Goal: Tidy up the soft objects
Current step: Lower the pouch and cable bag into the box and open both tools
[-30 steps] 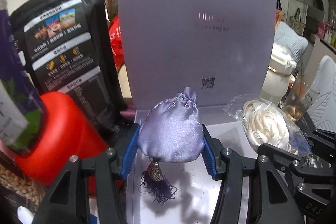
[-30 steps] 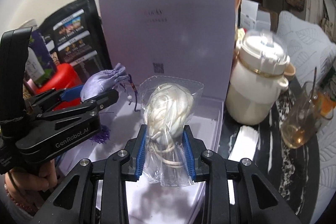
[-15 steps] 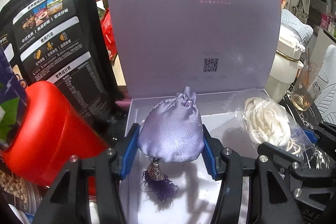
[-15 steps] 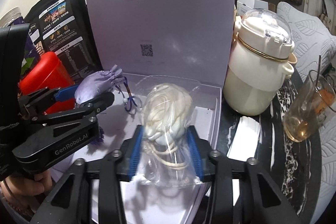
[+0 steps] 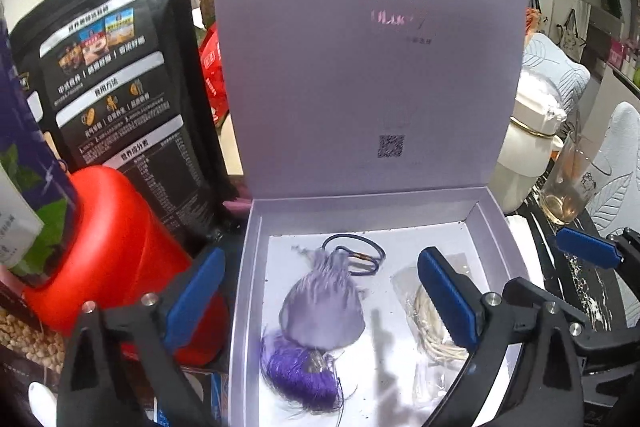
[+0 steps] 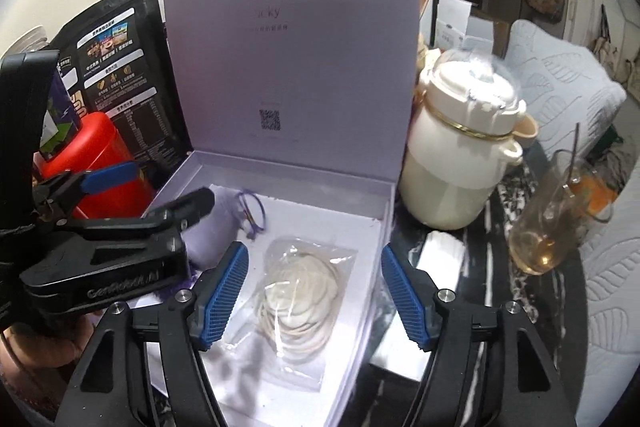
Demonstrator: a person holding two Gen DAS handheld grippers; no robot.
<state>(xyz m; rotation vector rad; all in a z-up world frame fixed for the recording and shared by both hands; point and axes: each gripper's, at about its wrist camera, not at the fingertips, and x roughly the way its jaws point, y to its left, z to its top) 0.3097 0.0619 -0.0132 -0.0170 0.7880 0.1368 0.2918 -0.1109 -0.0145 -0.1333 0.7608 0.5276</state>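
Note:
A lilac satin pouch point(image 5: 322, 301) with a purple tassel point(image 5: 298, 375) lies in the open lilac gift box point(image 5: 486, 223). A clear bag of cream cord point(image 6: 302, 297) lies beside it on the box floor, also in the left wrist view point(image 5: 430, 323). My left gripper point(image 5: 320, 297) is open above the pouch, not touching it. My right gripper point(image 6: 314, 293) is open above the cord bag, jaws wide apart. The left gripper point(image 6: 146, 195) shows in the right wrist view, hiding most of the pouch point(image 6: 208, 227).
The box lid point(image 6: 288, 39) stands upright behind. A red container point(image 5: 104, 247) and a black food pouch point(image 5: 120, 83) stand left of the box. A cream lidded pot point(image 6: 460, 155) and a glass cup point(image 6: 552, 223) stand right on the dark marble table point(image 6: 480, 307).
Both grippers have opened and let go. The pouch and the cord bag have dropped from the jaws onto the box floor. Both grippers have risen a little.

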